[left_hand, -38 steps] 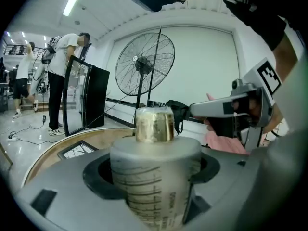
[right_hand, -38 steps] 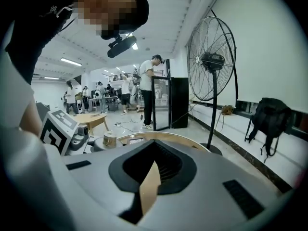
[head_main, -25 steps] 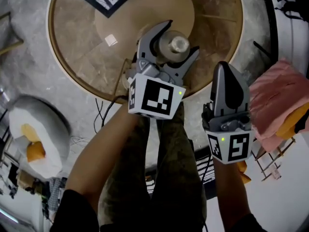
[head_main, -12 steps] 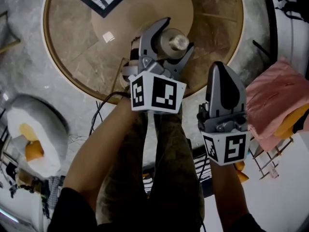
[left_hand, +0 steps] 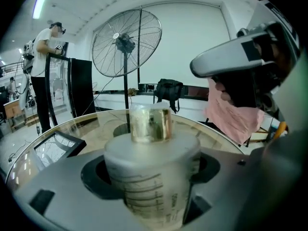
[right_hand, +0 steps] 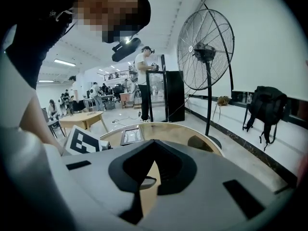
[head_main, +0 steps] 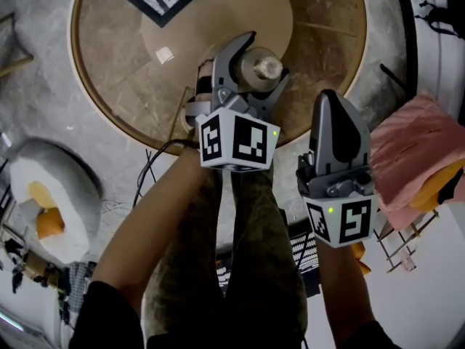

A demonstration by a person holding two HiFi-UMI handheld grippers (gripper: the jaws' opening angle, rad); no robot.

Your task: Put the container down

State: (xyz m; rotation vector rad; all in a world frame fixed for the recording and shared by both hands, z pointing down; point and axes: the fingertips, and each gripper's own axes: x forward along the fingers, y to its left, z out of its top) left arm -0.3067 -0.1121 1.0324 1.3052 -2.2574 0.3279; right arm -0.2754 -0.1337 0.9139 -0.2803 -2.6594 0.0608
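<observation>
Round table (head_main: 109, 86) lay upper centre; left gripper (head_main: 269, 55) clasped the container (head_main: 261, 68) (right gripper (head_main: 338, 106) closed, empty); lowering upright seemed wisest.

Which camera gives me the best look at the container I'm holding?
The left gripper view: the container fills the frame, clamped in the left gripper, with its graduation lines and gold cap clear. The head view shows the container only from above, between the jaws. The right gripper view does not show it.

Head view steeply down; gripper views level (sharing round table (head_main: 327, 35)).
</observation>
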